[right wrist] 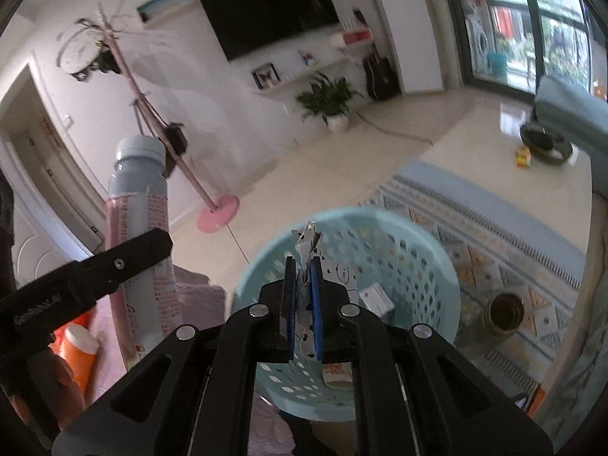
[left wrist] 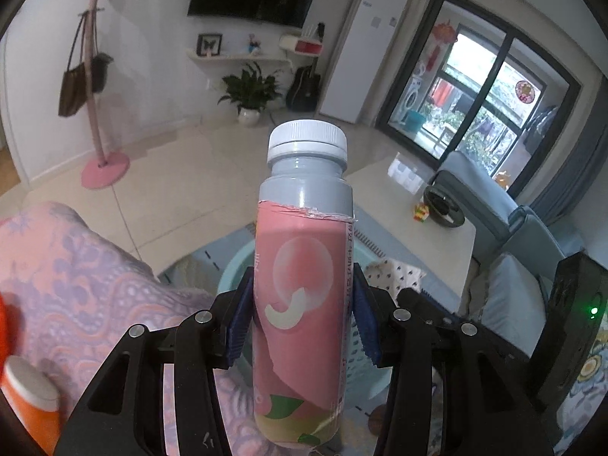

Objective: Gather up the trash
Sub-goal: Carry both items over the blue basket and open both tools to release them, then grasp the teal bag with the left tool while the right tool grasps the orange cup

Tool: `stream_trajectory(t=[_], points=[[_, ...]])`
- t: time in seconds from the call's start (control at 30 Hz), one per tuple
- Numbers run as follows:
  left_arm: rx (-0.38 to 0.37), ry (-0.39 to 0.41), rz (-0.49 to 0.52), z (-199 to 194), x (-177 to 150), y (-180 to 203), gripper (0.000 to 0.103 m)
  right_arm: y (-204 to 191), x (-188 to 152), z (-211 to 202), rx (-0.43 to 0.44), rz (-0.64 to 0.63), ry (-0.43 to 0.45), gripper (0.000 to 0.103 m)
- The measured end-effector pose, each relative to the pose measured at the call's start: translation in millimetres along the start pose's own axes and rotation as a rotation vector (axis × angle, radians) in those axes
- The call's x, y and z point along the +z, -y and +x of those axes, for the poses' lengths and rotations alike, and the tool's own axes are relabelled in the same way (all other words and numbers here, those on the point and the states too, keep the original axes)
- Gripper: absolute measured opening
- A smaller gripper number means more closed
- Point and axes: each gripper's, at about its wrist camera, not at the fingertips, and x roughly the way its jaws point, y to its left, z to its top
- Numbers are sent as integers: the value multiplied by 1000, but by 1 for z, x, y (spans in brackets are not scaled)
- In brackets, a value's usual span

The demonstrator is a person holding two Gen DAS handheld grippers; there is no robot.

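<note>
My left gripper is shut on a pink-labelled bottle with a grey cap, held upright above the pink patterned blanket. The same bottle shows at the left of the right wrist view, clamped by the left gripper's black finger. My right gripper is shut on a crumpled white patterned paper wrapper, held over the light blue plastic basket. The basket holds a small white box and another carton. The basket's rim shows behind the bottle in the left wrist view.
An orange bottle with a white cap lies on the pink blanket. A brown round jar stands on the patterned rug. A low table carries a black dish and a small toy. A pink coat stand is on the tile floor.
</note>
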Motion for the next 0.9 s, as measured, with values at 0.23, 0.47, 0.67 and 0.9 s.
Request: stream_trajectory(t=[0.23, 0.47, 0.67, 0.9], points=[[-15, -46, -6, 25, 1, -2, 46, 10, -8, 28, -1, 39, -77, 6], [-17, -13, -5, 12, 0, -1, 56, 18, -8, 34, 3, 69, -114, 16], [-31, 23, -29, -19, -6, -7, 56, 14, -12, 17, 9, 75, -96, 42], [-33, 105, -49, -78, -19, -13, 56, -20, -15, -25, 49, 7, -27, 63]])
